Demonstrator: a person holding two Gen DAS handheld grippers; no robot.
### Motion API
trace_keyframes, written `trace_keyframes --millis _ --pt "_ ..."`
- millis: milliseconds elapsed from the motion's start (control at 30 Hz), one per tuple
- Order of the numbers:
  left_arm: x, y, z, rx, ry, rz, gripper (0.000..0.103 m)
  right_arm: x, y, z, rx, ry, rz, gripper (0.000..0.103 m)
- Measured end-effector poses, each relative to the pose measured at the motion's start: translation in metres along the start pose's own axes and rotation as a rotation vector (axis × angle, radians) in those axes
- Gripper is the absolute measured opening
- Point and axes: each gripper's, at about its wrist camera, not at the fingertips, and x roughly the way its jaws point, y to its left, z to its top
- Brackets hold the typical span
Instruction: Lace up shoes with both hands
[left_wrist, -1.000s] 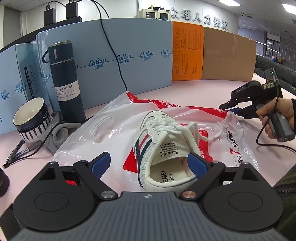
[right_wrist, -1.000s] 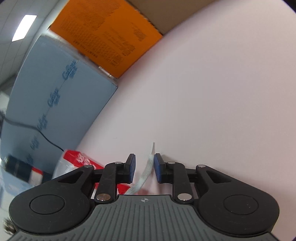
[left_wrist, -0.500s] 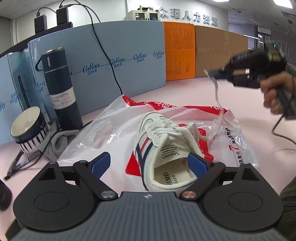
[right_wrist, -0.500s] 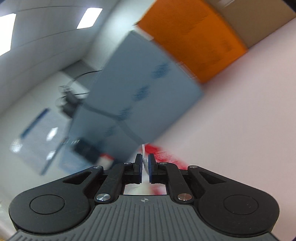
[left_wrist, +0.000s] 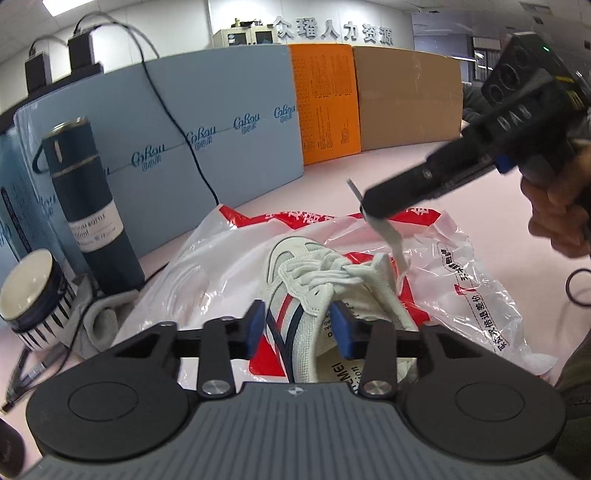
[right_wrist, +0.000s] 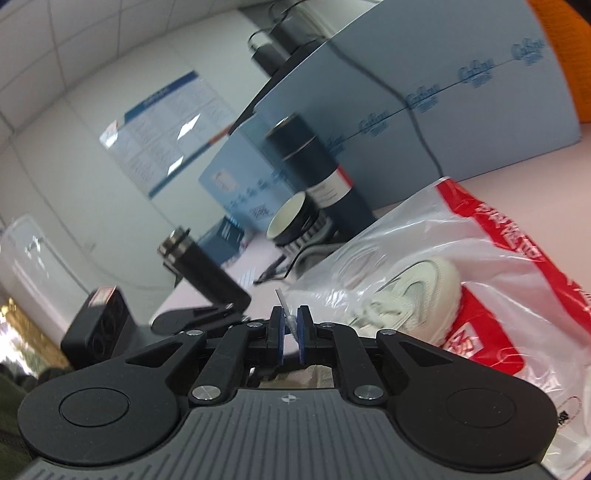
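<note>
Right claw pinching lace end, drawing it up from white sneaker lying on plastic bag on counter. Left claw, jaws just closing, clamping shoe's collar (steadying it). Best: keeping lace taut, pulling smoothly, shoe pinned.

An office is being shown. Large Chinese characters are being displayed along the far wall, with cabinets standing below them. The room is being lit by ceiling panels set in a tiled ceiling. A printed notice board is being hung on a white wall. A pink desk is being screened by blue boards, an orange board and a cardboard sheet. Chargers are being kept on top, with cables hanging down. A flask, a bowl and pens are being kept on the desk.
</note>
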Motion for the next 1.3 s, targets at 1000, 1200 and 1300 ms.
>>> trace_keyframes --millis 1000,1200,1300 --pt "0.001 0.036 -0.024 -0.43 -0.034 -0.108 0.035 0.08 0.093 -0.035 -1.038 0.582 -0.297 0.015" --pt "-0.004 0.023 -0.017 -0.222 -0.016 -0.036 0.047 0.077 0.091 -0.033 -1.029 0.563 -0.342 0.004" --pt "-0.007 0.016 -0.014 -0.101 -0.033 -0.024 0.048 0.065 0.089 -0.024 -0.921 0.5 -0.337 0.004"
